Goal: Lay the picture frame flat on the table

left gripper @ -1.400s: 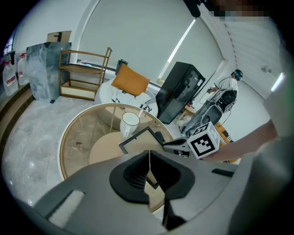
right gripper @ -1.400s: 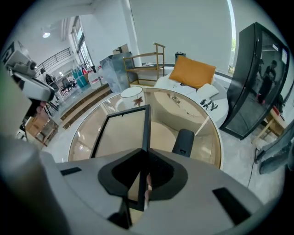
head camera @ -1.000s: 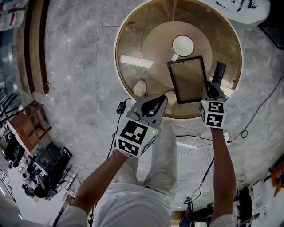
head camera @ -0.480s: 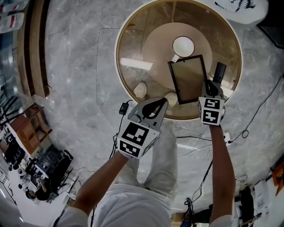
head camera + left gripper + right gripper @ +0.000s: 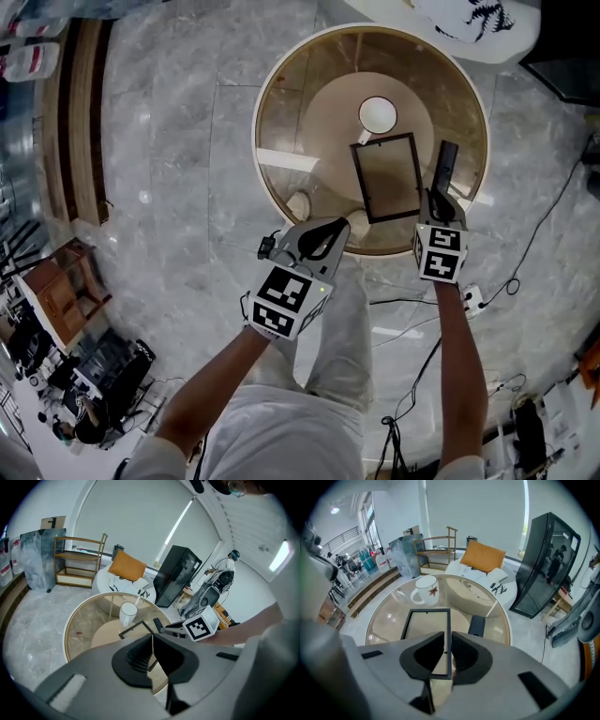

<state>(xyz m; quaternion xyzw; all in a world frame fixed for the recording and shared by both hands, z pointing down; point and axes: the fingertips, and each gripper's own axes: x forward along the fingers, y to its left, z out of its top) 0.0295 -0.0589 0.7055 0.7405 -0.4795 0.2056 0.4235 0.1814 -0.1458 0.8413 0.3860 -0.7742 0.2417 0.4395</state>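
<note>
Right gripper (image 5: pixel 449 638) is clamped on one long rail of the picture frame (image 5: pixel 386 178), at the end far from the mug (image 5: pixel 378 114). Left gripper (image 5: pixel 151 641) has its jaws pressed together on nothing. It hangs over the rim of the table (image 5: pixel 281 94) on the side away from the mug, well clear of the frame.

The frame sits just on the person's side of the mug, over the glass. Its long axis runs from the mug straight back toward the person. It looks close to level. I can't tell if the mug-side edge touches the glass or floats just above it.

The gripped rail faces the black box (image 5: pixel 446 161), the free rail faces the left gripper. My read: lower along that axis and let go. It's a right-hand job, and the mug is the thing to stay clear of.
</note>
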